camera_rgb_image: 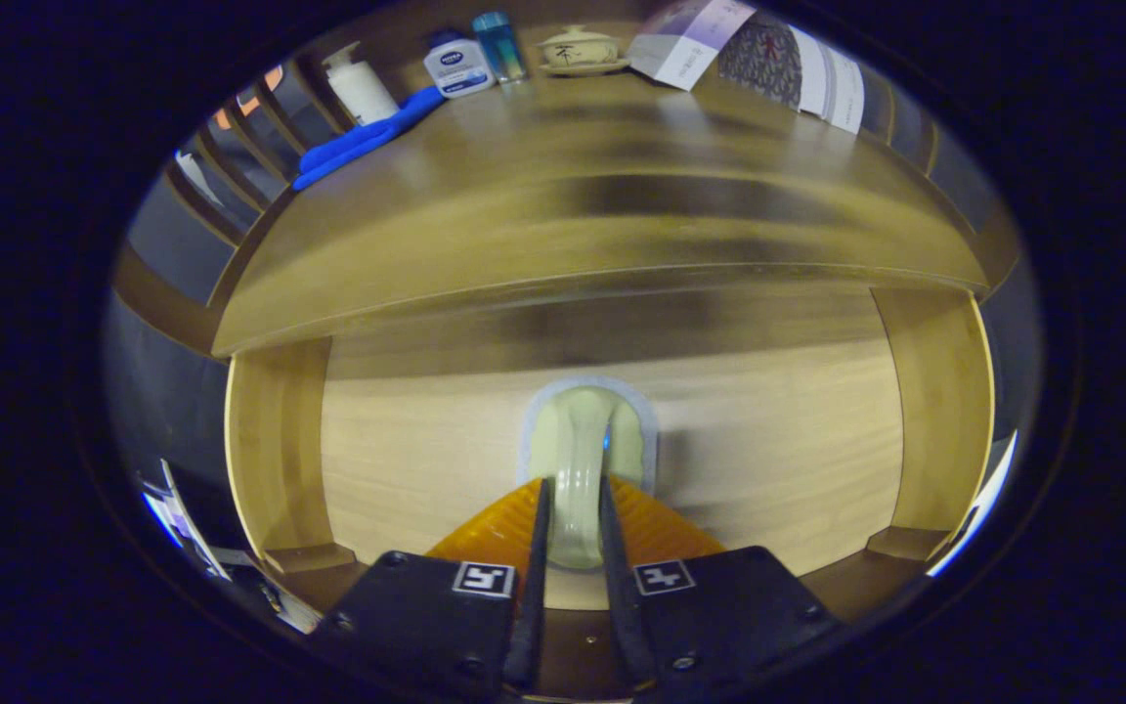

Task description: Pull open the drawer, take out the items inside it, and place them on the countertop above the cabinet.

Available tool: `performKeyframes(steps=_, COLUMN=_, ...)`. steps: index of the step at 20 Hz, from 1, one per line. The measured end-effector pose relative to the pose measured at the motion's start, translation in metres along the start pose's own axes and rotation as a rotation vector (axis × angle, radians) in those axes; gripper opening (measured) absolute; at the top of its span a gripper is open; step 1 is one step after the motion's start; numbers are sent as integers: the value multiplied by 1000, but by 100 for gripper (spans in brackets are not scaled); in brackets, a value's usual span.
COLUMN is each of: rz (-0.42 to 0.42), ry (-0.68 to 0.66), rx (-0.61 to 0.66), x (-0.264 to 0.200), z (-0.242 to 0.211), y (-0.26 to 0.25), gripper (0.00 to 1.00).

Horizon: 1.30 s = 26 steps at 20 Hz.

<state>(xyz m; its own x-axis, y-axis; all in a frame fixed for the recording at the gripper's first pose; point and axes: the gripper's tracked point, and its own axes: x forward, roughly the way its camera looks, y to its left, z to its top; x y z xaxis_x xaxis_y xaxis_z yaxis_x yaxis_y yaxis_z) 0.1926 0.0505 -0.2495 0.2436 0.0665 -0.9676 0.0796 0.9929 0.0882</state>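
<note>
You have the gripper (575,508) clenched on the handle (578,460) of the drawer (768,440); both fingers (540,548) press its sides, one on each flank, and the pale loop stands upright between them, so the hold looks square and centred; that is why a straight pull should keep the drawer from skewing in its frame. The handle sits on a pale backing plate at the middle of the drawer front, just under the countertop (563,225); the front looks flush or nearly so with the side posts, so I judge the drawer not yet open, and the items inside are hidden from you.

Your tool points level and straight at the front, fingers stacked neither high nor low on the loop; the slight smear on the wood suggests motion, though I cannot tell its direction.

Above, the countertop carries things along its back edge: a blue glove (368,137) lying toward the left, a pump bottle (360,86), a cream tub (458,66), a small blue bottle (499,44), a lidded cup (578,47) on a saucer, and leaflets (749,54) to the right; the broad front half is bare, likely kept so for what you lift out.
</note>
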Motion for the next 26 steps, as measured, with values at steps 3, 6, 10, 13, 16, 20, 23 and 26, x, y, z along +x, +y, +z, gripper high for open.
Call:
performKeyframes(steps=3, rz=-7, ry=-9, rx=-2, x=0, z=2, y=-1, gripper=25)
performKeyframes(steps=6, rz=20, ry=-9, rx=1, x=-7, z=-1, y=3, gripper=25)
performKeyframes(steps=10, rz=51, ry=-34, rx=-4, x=-27, z=-3, y=6, gripper=24)
performKeyframes(steps=13, rz=78, ry=-62, rx=-7, x=-51, z=-4, y=9, gripper=24)
performKeyframes(steps=16, rz=93, ry=-104, rx=-17, x=-75, z=1, y=8, gripper=24)
performKeyframes(steps=20, rz=117, ry=-151, rx=-15, x=-108, z=9, y=10, gripper=25)
performKeyframes(steps=23, rz=135, ry=-192, rx=-17, x=-134, z=24, y=14, gripper=24)
performKeyframes(steps=26, rz=166, ry=-233, rx=0, x=-157, z=48, y=21, gripper=24)
